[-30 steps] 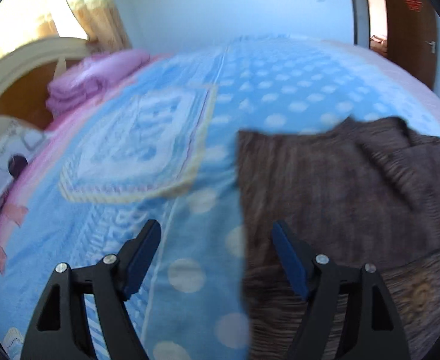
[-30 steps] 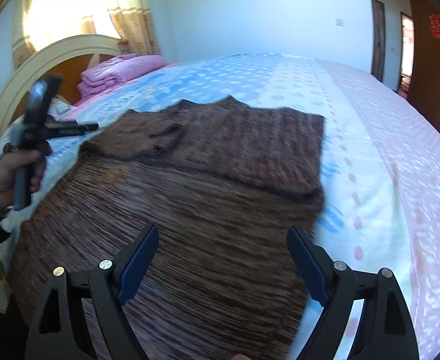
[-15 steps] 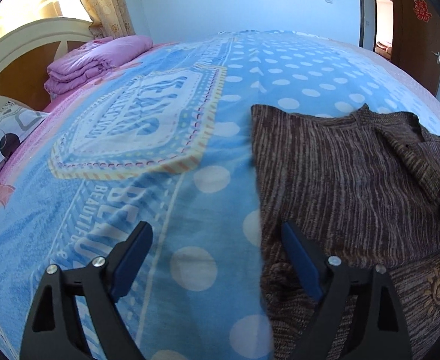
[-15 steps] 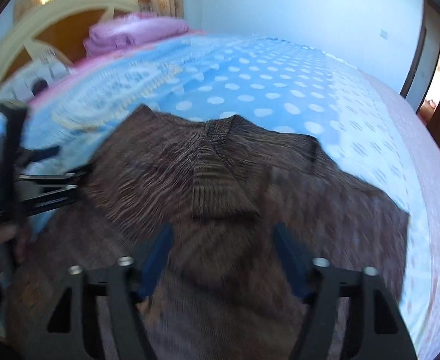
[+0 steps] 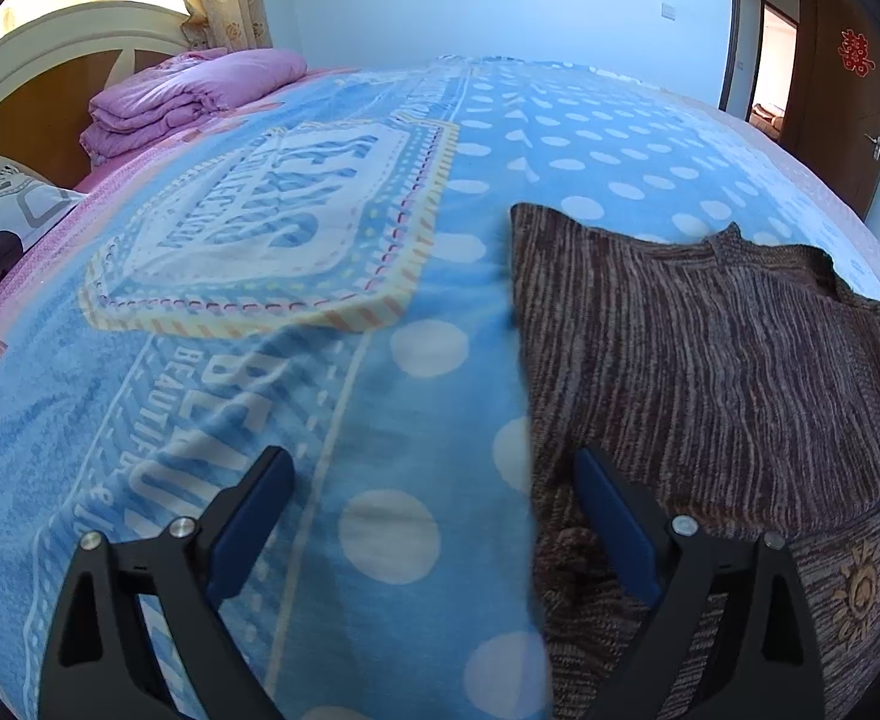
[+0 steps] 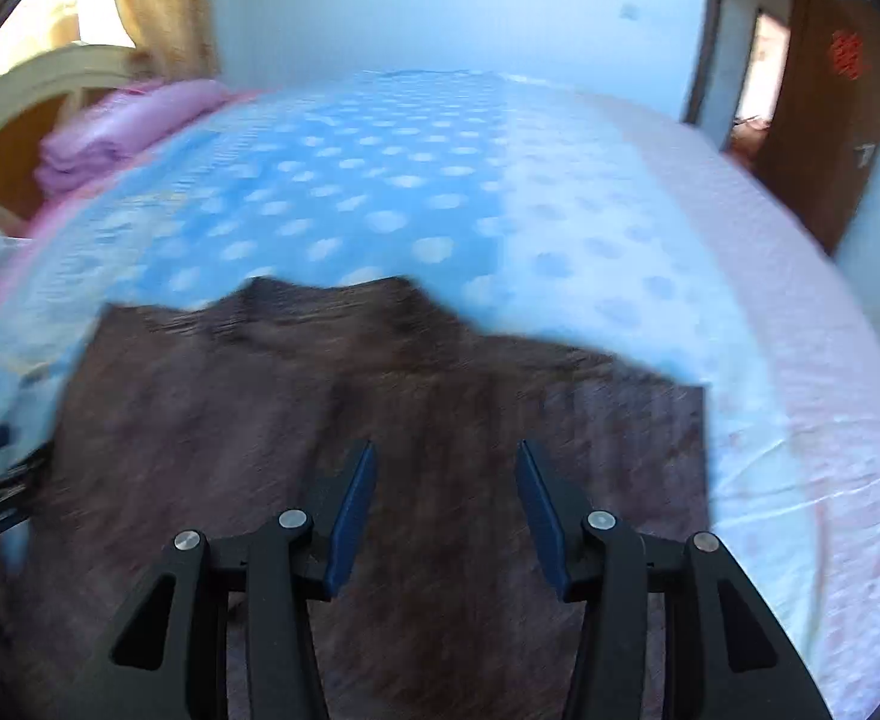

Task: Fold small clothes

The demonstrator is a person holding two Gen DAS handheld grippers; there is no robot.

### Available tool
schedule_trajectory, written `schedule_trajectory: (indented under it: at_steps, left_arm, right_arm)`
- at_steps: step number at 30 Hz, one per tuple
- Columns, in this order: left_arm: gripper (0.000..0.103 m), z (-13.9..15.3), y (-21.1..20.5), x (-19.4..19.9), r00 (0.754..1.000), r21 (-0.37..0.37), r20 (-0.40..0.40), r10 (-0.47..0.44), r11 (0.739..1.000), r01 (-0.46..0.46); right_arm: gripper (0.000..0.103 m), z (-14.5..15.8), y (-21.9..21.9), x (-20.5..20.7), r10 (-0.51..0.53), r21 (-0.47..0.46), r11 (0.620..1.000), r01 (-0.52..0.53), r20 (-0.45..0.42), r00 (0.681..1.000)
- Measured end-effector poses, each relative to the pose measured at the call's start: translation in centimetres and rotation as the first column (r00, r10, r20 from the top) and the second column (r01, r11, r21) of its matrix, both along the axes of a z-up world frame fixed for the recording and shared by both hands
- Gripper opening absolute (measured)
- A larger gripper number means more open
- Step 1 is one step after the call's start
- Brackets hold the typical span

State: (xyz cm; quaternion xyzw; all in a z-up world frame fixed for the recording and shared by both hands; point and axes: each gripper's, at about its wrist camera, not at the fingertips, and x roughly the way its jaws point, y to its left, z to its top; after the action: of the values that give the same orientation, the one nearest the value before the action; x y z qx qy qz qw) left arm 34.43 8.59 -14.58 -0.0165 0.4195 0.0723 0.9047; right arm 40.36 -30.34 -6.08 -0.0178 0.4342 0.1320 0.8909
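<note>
Left wrist view: left gripper (image 5: 434, 531) spread wide, straddling brown striped knit sweater's (image 5: 710, 372) left edge, nothing pinched.
Right gripper (image 6: 446, 510): half-closed, jaws just closing, hovering above sweater.
Tip: grab both edges evenly, fold straight.

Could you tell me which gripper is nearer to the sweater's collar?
Right. The right gripper hovers over the middle of the brown sweater, collar just ahead; the left gripper straddles the sweater's side edge.
</note>
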Motion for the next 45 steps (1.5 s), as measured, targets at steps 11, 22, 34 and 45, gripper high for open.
schedule_trajectory:
  at_steps: [11, 22, 34, 45]
  left_arm:
    - [0.098, 0.4, 0.1, -1.1, 0.997, -0.076, 0.035, -0.074, 0.994, 0.076]
    - [0.103, 0.3, -1.0, -1.2, 0.994, -0.025, 0.024, -0.102, 0.994, 0.103]
    - [0.103, 0.0, -0.1, -0.8, 0.999, -0.046, 0.003, -0.05, 0.998, 0.05]
    - [0.103, 0.2, -1.1, -1.1, 0.996, -0.005, 0.012, -0.089, 0.996, 0.089]
  right_arm:
    - [0.01, -3.1, 4.0, -5.0, 0.113, 0.082, 0.991, -0.107, -0.072, 0.991]
    - [0.001, -3.1, 1.3, -5.8, 0.075, 0.066, 0.995, -0.071, -0.054, 0.996]
    - [0.049, -0.9, 1.2, -6.6, 0.061, 0.05, 0.997, -0.063, 0.054, 0.997]
    - [0.017, -3.5, 4.9, -5.0, 0.144, -0.045, 0.988, -0.144, -0.017, 0.989]
